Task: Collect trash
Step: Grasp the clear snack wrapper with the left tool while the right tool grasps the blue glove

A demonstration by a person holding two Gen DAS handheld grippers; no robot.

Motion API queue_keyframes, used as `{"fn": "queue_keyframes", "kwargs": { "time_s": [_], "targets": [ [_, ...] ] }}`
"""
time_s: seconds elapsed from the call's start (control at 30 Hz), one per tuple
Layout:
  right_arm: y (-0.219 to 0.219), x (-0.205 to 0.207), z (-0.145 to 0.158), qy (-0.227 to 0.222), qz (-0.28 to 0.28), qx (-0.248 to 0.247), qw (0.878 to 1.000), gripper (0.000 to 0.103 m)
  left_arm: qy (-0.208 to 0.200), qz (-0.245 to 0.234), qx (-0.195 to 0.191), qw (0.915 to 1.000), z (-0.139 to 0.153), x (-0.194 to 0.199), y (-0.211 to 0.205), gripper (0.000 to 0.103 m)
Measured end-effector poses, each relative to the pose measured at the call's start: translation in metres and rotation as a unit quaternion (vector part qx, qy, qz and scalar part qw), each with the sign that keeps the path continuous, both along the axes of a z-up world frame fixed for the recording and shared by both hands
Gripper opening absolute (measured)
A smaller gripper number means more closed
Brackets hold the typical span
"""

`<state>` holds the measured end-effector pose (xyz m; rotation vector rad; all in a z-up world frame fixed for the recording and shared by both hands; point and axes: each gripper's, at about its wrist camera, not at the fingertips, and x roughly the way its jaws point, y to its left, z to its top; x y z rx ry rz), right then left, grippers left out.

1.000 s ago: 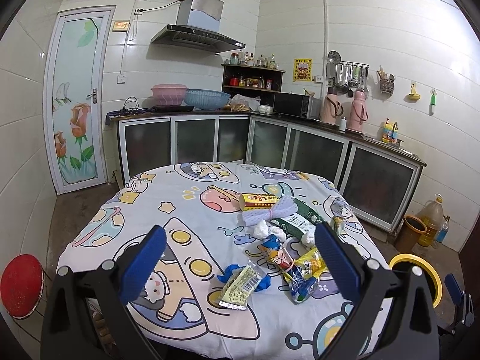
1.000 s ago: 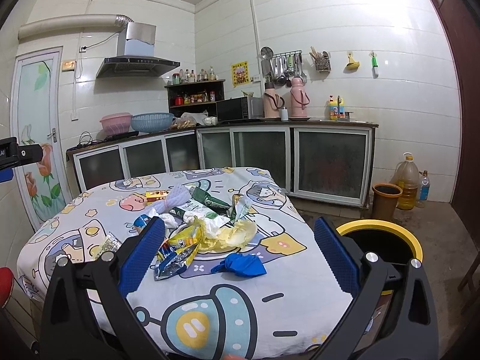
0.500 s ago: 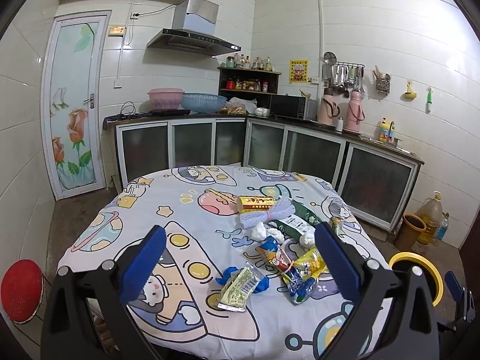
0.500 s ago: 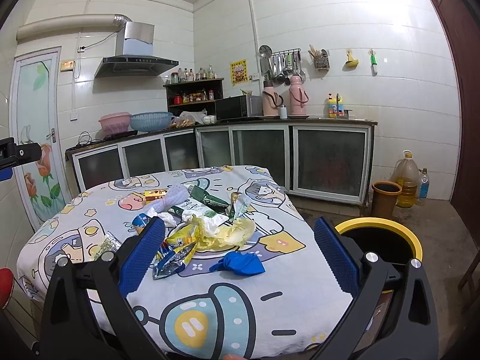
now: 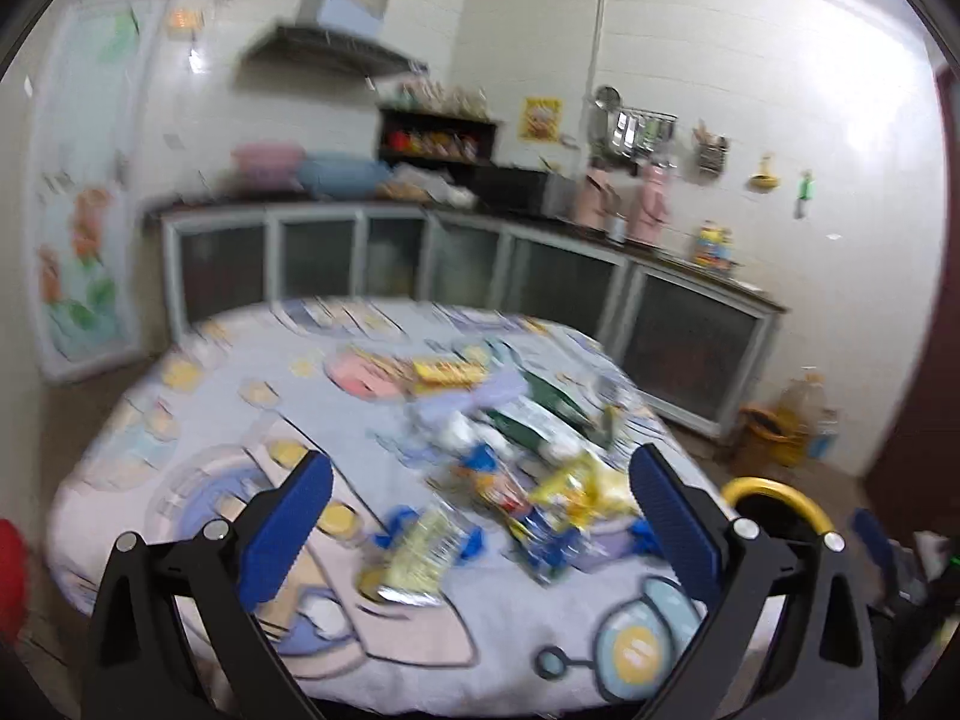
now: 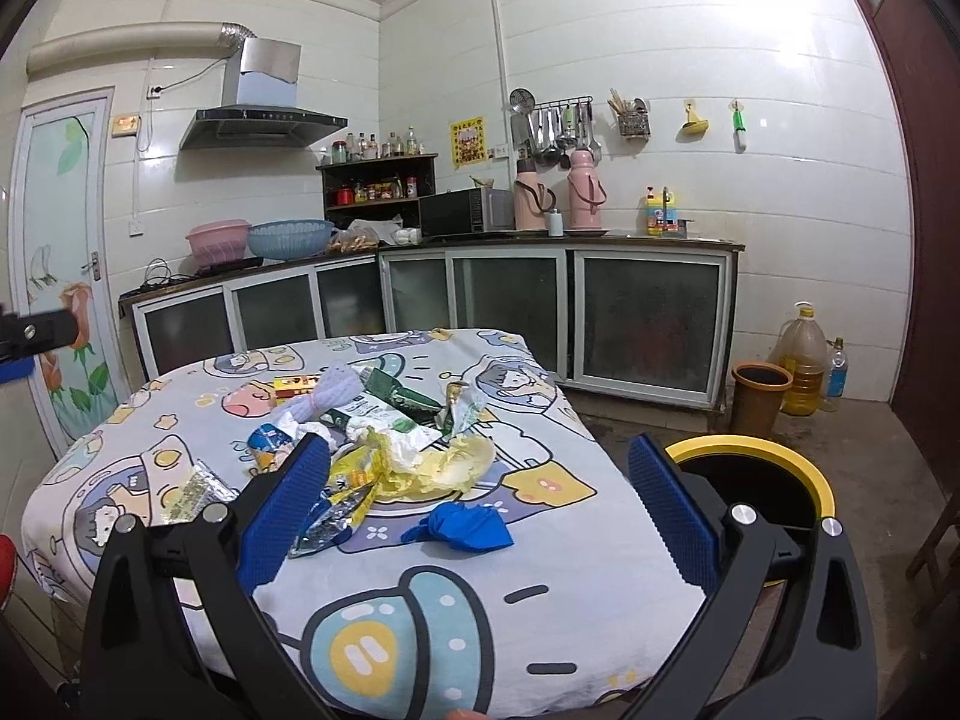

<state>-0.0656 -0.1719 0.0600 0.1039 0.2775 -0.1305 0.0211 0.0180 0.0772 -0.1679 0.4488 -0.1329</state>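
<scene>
A pile of trash lies on the round table with the cartoon cloth (image 6: 558, 606): yellow wrappers (image 6: 414, 465), a green packet (image 6: 396, 393), a blue crumpled glove (image 6: 465, 528), a silvery snack bag (image 6: 195, 489). The same pile shows blurred in the left wrist view, with the snack bag (image 5: 420, 552) nearest. My left gripper (image 5: 480, 516) is open and empty above the table's near edge. My right gripper (image 6: 480, 510) is open and empty, short of the blue glove. A black bin with a yellow rim (image 6: 762, 480) stands right of the table.
Kitchen cabinets (image 6: 648, 324) run along the back and right walls. A brown pot (image 6: 759, 399) and an oil jug (image 6: 801, 360) stand on the floor at the right. A red stool (image 5: 12, 564) is at the left. The bin's rim (image 5: 780, 498) also shows in the left wrist view.
The left gripper has swung to the right and a little towards the table; its view is now motion-blurred. The right gripper has barely moved. Both stay open.
</scene>
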Motion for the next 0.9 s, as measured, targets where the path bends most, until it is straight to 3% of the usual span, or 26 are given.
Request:
{"fn": "queue_keyframes", "kwargs": {
  "time_s": [0.17, 0.27, 0.37, 0.53, 0.9],
  "targets": [
    [-0.013, 0.015, -0.008, 0.027, 0.025, 0.006, 0.999, 0.095, 0.012, 0.008, -0.049, 0.9987, -0.043, 0.017, 0.039, 0.096],
    [-0.017, 0.030, -0.020, 0.053, 0.031, -0.016, 0.998, 0.095, 0.067, 0.016, -0.048, 0.9965, -0.069, 0.035, 0.059, 0.096],
    [-0.018, 0.046, -0.031, 0.087, 0.056, -0.024, 0.994, 0.095, 0.086, 0.025, -0.026, 0.9956, -0.088, 0.046, 0.069, 0.096],
    [-0.014, 0.065, -0.051, 0.131, 0.093, -0.032, 0.986, 0.095, 0.086, -0.002, 0.064, 0.9943, -0.102, 0.045, 0.057, 0.096],
    [-0.002, 0.105, -0.066, 0.151, 0.142, -0.062, 0.976, 0.095, 0.129, -0.092, 0.098, 0.9825, -0.114, 0.088, 0.026, 0.096]
  ]
}}
